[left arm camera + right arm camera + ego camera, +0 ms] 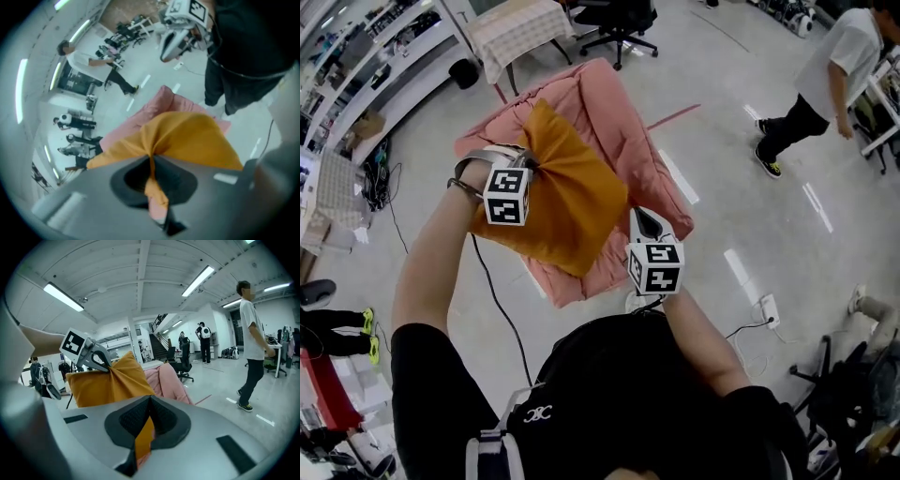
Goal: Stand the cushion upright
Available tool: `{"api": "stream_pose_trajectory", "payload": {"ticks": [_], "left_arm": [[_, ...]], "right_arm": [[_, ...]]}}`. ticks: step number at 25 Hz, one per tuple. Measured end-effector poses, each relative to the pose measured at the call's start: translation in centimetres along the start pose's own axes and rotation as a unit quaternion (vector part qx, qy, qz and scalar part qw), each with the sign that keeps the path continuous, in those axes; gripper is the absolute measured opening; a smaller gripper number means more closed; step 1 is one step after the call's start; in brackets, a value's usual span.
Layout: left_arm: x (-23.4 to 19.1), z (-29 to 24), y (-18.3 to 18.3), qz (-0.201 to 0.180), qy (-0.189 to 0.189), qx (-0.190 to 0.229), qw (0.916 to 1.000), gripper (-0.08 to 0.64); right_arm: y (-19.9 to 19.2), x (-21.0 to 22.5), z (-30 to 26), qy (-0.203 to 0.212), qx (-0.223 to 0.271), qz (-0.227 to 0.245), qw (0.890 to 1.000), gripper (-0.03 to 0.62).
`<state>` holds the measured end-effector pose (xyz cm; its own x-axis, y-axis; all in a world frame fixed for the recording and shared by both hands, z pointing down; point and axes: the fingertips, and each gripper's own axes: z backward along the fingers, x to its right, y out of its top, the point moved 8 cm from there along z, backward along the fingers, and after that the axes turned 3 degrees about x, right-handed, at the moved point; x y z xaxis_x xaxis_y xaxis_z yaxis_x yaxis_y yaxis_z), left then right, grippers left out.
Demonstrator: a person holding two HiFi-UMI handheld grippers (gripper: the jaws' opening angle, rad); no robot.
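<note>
An orange cushion (558, 202) hangs in the air between my two grippers, above a pink padded quilt (614, 122). My left gripper (530, 164) is shut on the cushion's upper left corner; in the left gripper view orange fabric (187, 136) bunches out of the closed jaws (151, 161). My right gripper (638, 218) is shut on the cushion's right corner, with an orange strip pinched in its jaws (149, 404). The right gripper view shows the cushion (103, 383) tilted, the left gripper (108, 365) on its top corner, and the quilt (166, 380) behind it.
A person (825, 84) walks across the floor at the upper right. An office chair (619, 23) and a cloth-covered table (520, 28) stand behind the quilt. Shelves (384, 56) line the left side. A power strip (766, 307) and cables lie on the floor.
</note>
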<state>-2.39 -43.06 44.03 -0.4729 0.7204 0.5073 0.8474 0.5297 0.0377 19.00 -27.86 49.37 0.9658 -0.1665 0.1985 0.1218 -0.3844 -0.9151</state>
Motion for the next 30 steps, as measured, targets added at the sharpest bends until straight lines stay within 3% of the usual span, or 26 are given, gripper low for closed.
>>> {"api": "stream_pose_trajectory", "payload": {"ticks": [4, 9, 11, 15, 19, 21, 24, 27, 30], "left_arm": [[-2.0, -3.8, 0.3, -0.055, -0.002, -0.028, 0.9981, 0.015], [-4.5, -8.8, -0.1, -0.083, 0.007, -0.054, 0.9951, 0.017], [-5.5, -10.8, -0.9, -0.076, 0.015, -0.067, 0.9947, 0.017], [-7.4, -13.4, -4.1, 0.010, 0.014, -0.094, 0.9954, 0.040], [-6.8, -14.7, -7.6, 0.105, 0.011, -0.140, 0.9845, 0.093], [-4.8, -15.8, -9.6, 0.147, 0.008, -0.185, 0.9716, 0.149], [0.2, -16.8, -13.1, 0.217, 0.017, -0.242, 0.9456, 0.167], [3.1, -16.0, -14.6, 0.312, 0.070, -0.236, 0.9175, 0.166], [3.6, -15.0, -14.6, 0.348, 0.106, -0.213, 0.9066, 0.205]], "right_arm": [[0.4, 2.4, -0.4, -0.014, -0.004, -0.009, 1.000, -0.006], [-0.2, 5.6, -0.2, -0.036, -0.021, -0.026, 0.999, -0.006], [-0.8, 6.8, -0.2, -0.043, -0.031, -0.033, 0.998, -0.006], [-1.9, 8.5, -0.2, -0.044, -0.055, -0.042, 0.997, -0.006], [-3.0, 9.1, -0.3, -0.028, -0.075, -0.036, 0.996, -0.006], [-3.4, 9.1, -0.6, -0.020, -0.082, -0.029, 0.996, -0.006], [-3.6, 8.8, -1.1, -0.006, -0.090, -0.022, 0.996, -0.006], [-3.6, 8.8, -1.3, 0.007, -0.092, -0.016, 0.996, -0.006], [-3.4, 8.5, -1.9, 0.019, -0.095, -0.011, 0.995, -0.006]]}}
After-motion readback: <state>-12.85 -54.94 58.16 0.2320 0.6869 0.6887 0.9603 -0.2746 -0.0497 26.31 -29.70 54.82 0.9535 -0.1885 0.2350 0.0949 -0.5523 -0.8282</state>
